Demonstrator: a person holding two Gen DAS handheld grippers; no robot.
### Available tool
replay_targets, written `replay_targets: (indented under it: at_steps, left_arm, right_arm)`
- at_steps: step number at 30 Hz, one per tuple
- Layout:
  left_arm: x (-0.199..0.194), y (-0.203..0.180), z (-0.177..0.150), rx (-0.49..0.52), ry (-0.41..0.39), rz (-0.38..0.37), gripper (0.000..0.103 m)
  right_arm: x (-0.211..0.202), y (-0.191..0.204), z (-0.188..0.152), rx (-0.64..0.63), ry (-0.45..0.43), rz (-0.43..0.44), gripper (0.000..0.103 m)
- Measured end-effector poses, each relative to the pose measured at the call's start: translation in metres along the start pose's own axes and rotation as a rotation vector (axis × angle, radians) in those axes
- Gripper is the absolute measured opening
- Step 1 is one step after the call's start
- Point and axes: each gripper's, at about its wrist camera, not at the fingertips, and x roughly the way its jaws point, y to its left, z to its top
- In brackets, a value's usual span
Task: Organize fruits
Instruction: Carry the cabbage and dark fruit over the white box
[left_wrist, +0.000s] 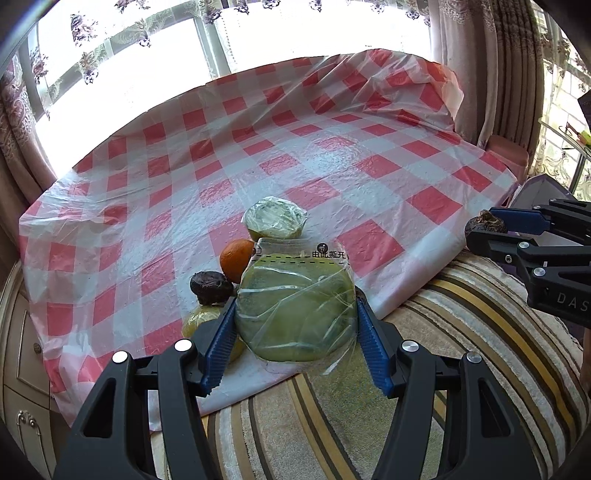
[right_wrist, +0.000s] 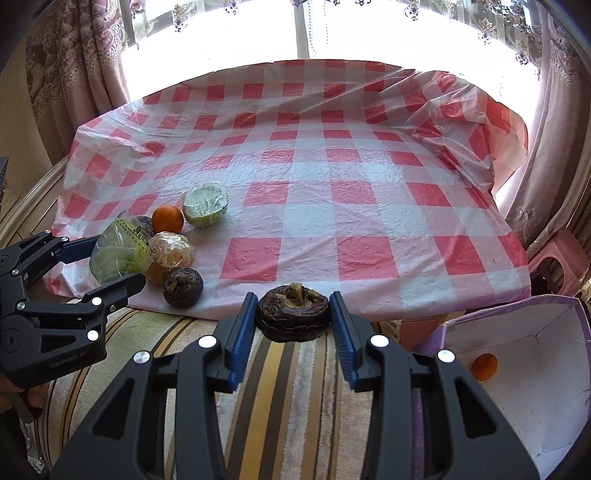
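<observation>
Over the striped rug (right_wrist: 280, 373) at the near edge of a table (left_wrist: 303, 155) draped in red-and-white check plastic, two hand-held grippers each carry a fruit. Jaws of the left gripper (left_wrist: 296, 325) are clamped on a green fruit in a clear bag (left_wrist: 295, 310), whose top strip shows a dashed tear line and printed Chinese characters; "GenRobot.AI" reads on that gripper's body in the right wrist view. Narrow-set jaws of the right gripper (right_wrist: 293, 321) pinch a dark wrinkled fruit (right_wrist: 293, 312); letters "DAS" show on its casing. Remaining fruit clusters at the table's near edge, at 9 o'clock of the right wrist view: an orange (right_wrist: 167, 219), a wrapped pale-green fruit (right_wrist: 205, 204), a wrapped orange fruit (right_wrist: 171, 249), another dark fruit (right_wrist: 183, 282). Cloth beyond, toward 12 o'clock, lies open. At 4 o'clock, a purple-edged box (right_wrist: 546, 406) holds one small orange fruit (right_wrist: 484, 366).
</observation>
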Motion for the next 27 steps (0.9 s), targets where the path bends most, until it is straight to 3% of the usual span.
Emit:
replay_targets:
  at_steps: [14, 27]
  left_arm:
    - [0.0, -0.054, 0.033, 0.107, -0.04, -0.081, 0.061]
    - [0.0, -0.13, 0.062, 0.236, -0.089, -0.19, 0.061]
  right_arm:
    - [-0.027, -0.074, -0.005, 0.106, -0.035, -0.121, 0.04]
    - [-0.045, -0.16, -0.021, 0.219, -0.048, -0.276, 0.04]
